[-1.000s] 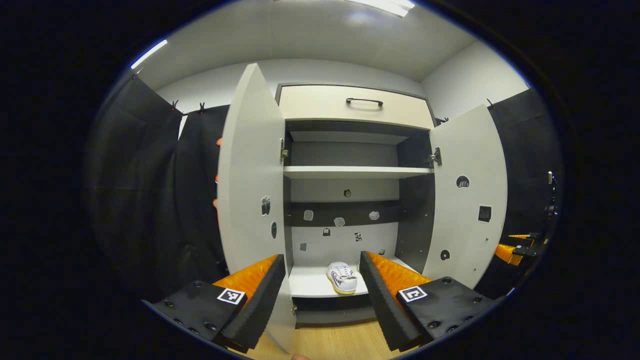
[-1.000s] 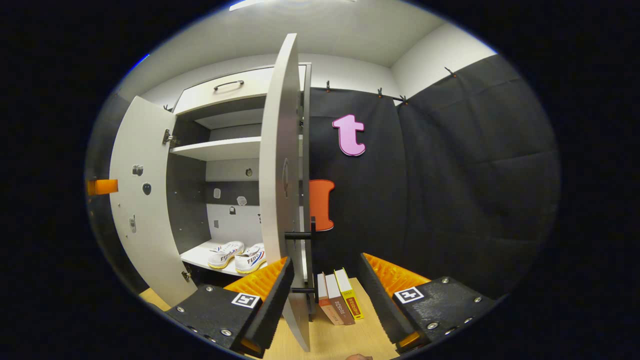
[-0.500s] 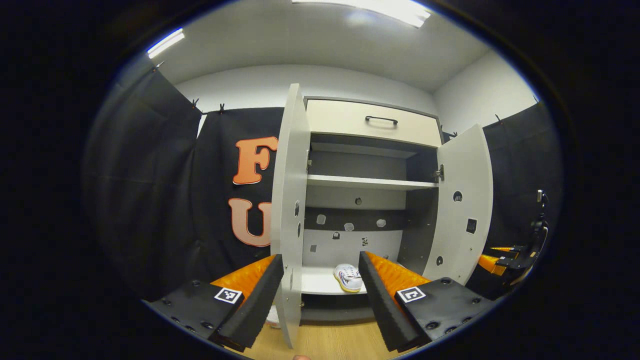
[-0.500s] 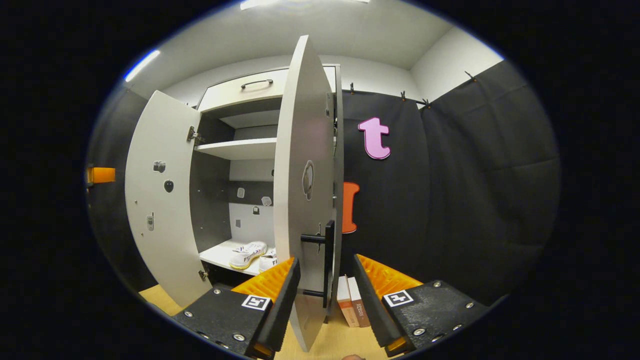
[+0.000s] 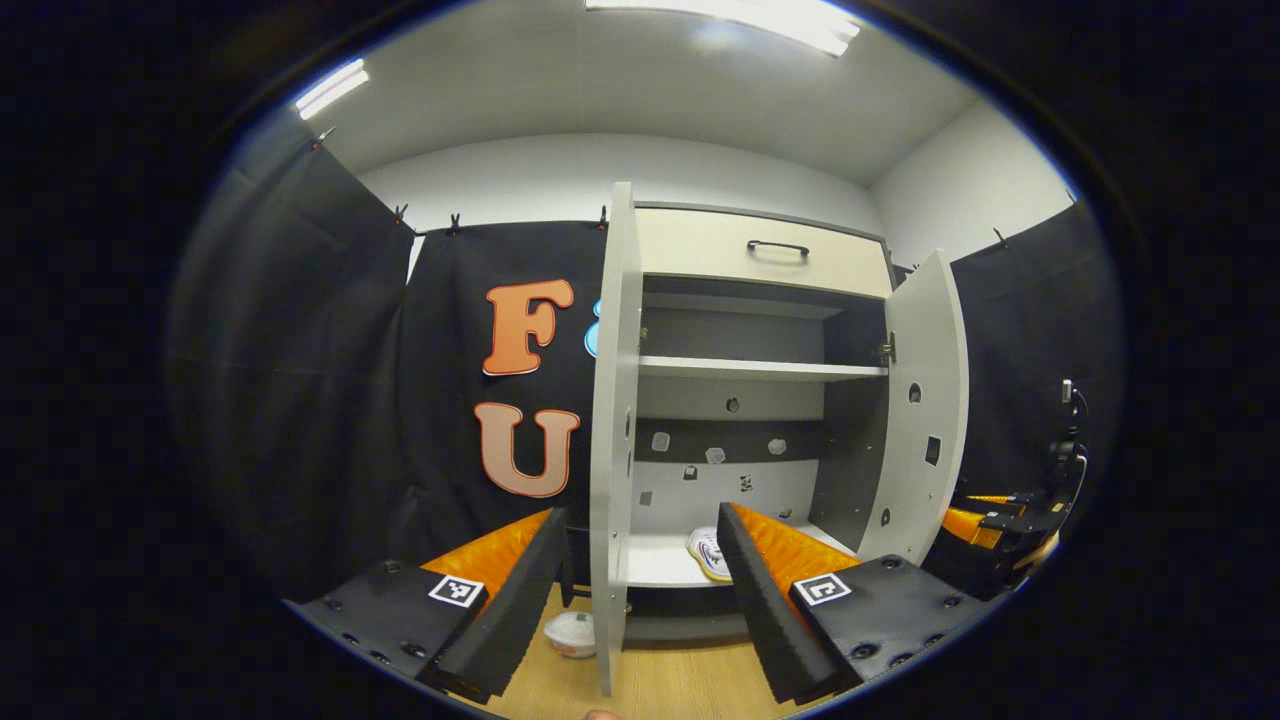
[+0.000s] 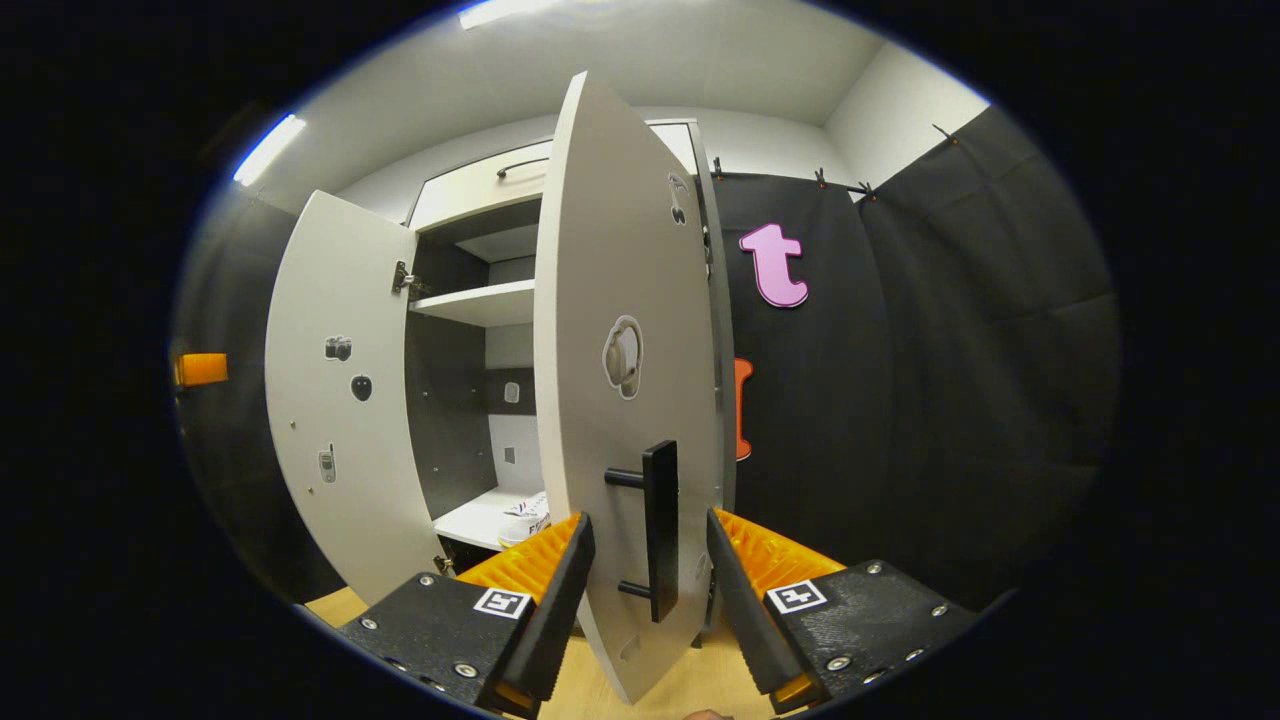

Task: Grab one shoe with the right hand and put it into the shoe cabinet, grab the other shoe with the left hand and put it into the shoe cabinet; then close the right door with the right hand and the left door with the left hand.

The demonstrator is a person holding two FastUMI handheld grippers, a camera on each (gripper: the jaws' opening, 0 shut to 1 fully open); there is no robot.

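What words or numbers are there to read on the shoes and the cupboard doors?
No text here reads clearly.
Print on the side of the shoe: too small and blurred to read.
Stickers on the right door: little pictures, no words I can make out.
Square markers: black-and-white patterns, not words.

Place: a staged recording booth dressed as a home entryway
Walls: black cloth (image 5: 300, 400) hung by clips at 9 o'clock; white wall (image 5: 560, 175) above
Ceiling: strip lights (image 5: 330, 88) at 11 and 12 o'clock
Furniture: shoe cabinet (image 5: 745, 400) with 2 open doors, 1 drawer (image 5: 765, 255) on top, picture stickers inside
Floor: pale wood boards (image 5: 680, 685) at 6 o'clock
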